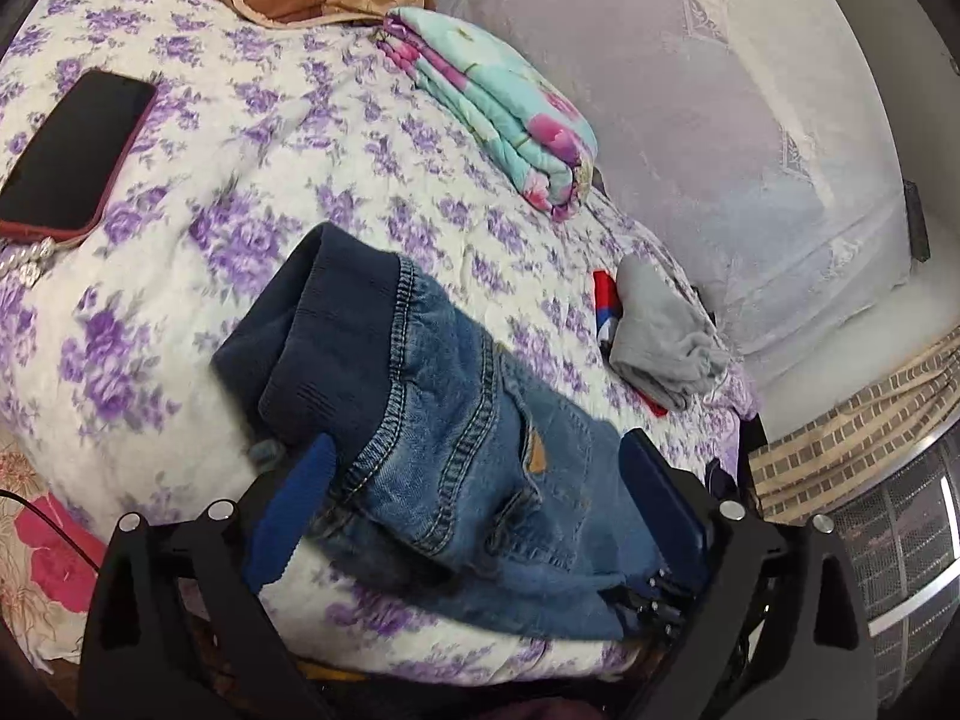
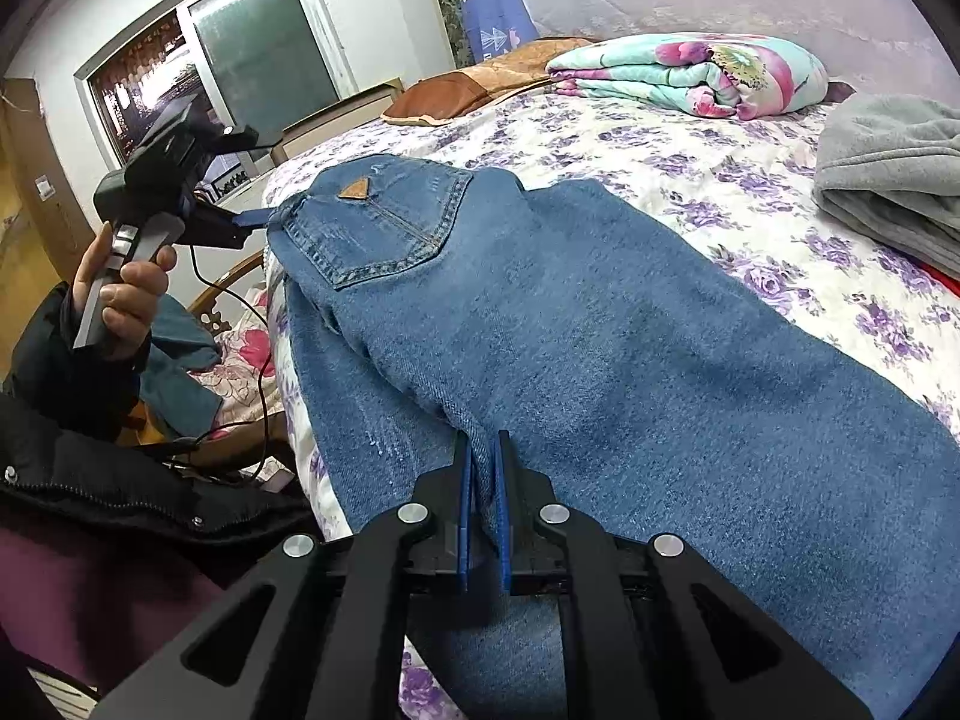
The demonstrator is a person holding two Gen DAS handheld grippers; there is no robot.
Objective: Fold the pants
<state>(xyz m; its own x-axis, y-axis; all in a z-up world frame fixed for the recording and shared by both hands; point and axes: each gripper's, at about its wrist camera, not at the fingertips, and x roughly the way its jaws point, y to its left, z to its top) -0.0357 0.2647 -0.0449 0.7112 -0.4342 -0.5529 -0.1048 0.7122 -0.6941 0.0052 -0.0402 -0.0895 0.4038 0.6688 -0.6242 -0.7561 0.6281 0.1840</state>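
Right tool (image 2: 483, 480) pinches jeans (image 2: 600, 330) mid-leg; left tool (image 1: 480, 480) gapes astride waistband; denim heavy, limp; grip edges.

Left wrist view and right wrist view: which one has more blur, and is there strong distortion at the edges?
Left wrist view: motion blur smears the floral bedsheet and the jeans; the bed bulges from the fisheye. Right wrist view: sharper, denim weave readable on the jeans; the window frame leans, and the corners go black.
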